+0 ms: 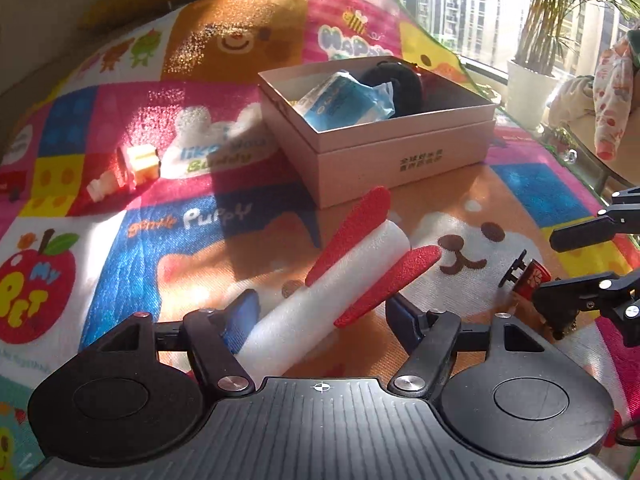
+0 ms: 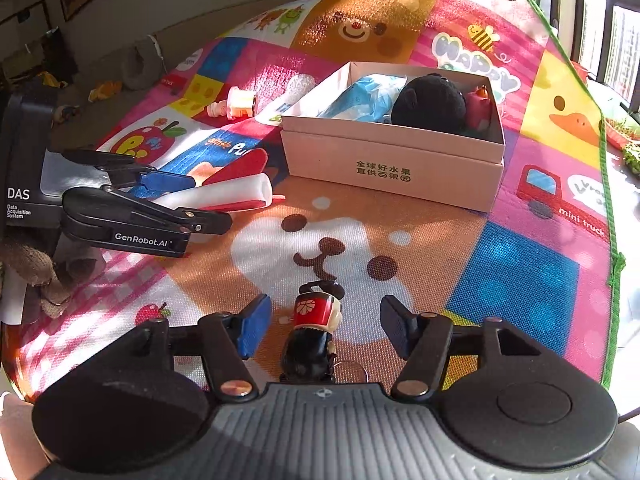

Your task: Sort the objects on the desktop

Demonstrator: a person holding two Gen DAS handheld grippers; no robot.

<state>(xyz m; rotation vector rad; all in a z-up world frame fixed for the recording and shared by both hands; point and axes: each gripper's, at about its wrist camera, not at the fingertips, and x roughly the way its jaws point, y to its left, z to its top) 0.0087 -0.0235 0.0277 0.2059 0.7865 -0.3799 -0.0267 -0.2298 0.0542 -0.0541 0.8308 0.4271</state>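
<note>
In the left wrist view, the left gripper (image 1: 412, 226) is seen at frame centre with its red fingertips either side of a white foam tube (image 1: 320, 300) that lies on the patterned mat (image 1: 120, 264); whether the pads press on the tube cannot be told. In the right wrist view, the right gripper (image 2: 324, 326) stands apart around a small figurine keychain (image 2: 314, 332) at lower centre, the pads clear of it. The cardboard box (image 2: 394, 162), above centre, already holds a blue packet (image 2: 360, 100) and a black plush toy (image 2: 430, 102). A small white and yellow toy (image 2: 236, 106) is left on the mat at upper left. A pick-up step is judged to be in hand; next, each grip must be closed and the item carried to the box.
</note>
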